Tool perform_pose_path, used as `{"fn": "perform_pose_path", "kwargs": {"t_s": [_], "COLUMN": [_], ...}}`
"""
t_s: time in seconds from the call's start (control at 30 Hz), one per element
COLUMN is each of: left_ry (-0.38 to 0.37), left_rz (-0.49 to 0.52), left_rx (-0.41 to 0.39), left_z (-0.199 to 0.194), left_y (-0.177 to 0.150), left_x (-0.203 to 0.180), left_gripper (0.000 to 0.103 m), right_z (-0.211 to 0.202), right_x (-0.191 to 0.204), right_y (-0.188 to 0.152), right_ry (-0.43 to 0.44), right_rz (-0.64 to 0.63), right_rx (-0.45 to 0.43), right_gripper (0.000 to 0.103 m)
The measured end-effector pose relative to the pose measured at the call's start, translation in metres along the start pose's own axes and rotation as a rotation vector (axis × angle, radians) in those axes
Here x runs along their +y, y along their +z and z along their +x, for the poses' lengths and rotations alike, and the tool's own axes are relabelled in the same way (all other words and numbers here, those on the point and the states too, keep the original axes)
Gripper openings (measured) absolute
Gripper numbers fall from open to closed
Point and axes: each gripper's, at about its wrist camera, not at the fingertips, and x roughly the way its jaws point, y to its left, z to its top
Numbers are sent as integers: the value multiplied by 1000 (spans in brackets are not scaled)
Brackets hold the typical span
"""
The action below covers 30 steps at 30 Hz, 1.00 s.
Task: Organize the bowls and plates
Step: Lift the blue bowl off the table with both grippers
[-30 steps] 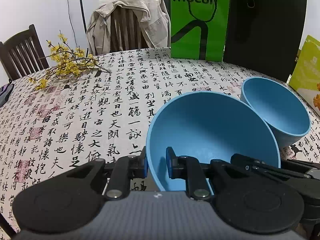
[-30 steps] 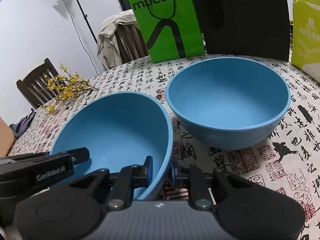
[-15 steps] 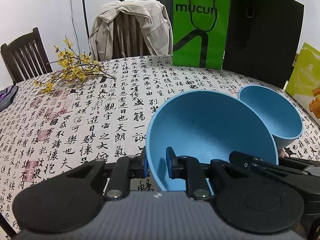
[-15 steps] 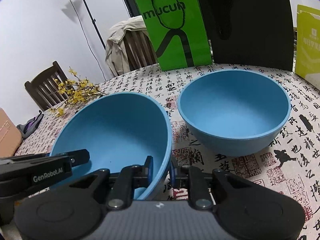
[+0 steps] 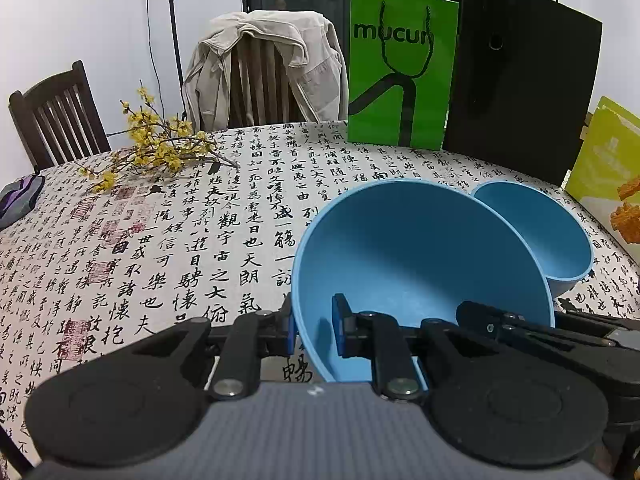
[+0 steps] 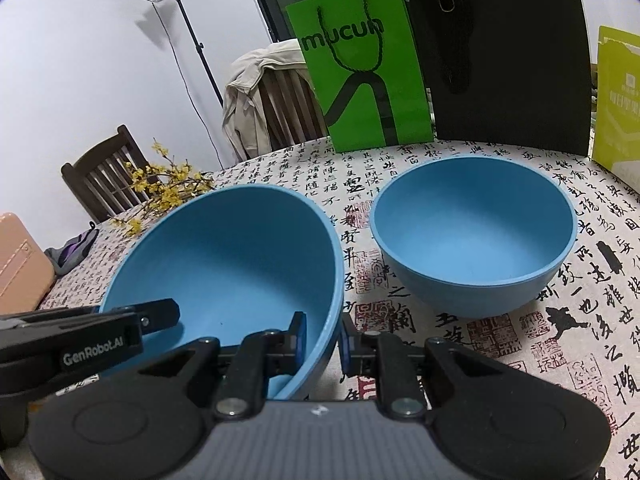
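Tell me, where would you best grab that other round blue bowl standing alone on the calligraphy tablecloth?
By the thin rim of the free blue bowl, from above on its near side, one finger inside and one outside. It stands upright and open, and its round wall is too wide to span. Both the left gripper and right gripper already pinch the held blue bowl that way.

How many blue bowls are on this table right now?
2. One round blue bowl is tilted, its rim pinched by the left gripper and the right gripper. The other blue bowl sits upright beyond it.
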Motion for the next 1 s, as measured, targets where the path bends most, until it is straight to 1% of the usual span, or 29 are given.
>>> {"fn": "perform_pose_path", "kwargs": {"t_s": [0.57, 1.0], "left_ry": [10, 16], "left_rz": [-1, -13], "left_rx": [-37, -76], "left_z": [-30, -59], "left_y": [-4, -14], "left_x": [4, 14], "left_gripper": [18, 18], "right_z": [-20, -44], "right_x": [9, 24], "right_y": [-1, -6], "right_ry": [18, 35], "right_rz": [-13, -33], "right_rx": [-24, -49], "right_gripper": [16, 16]}}
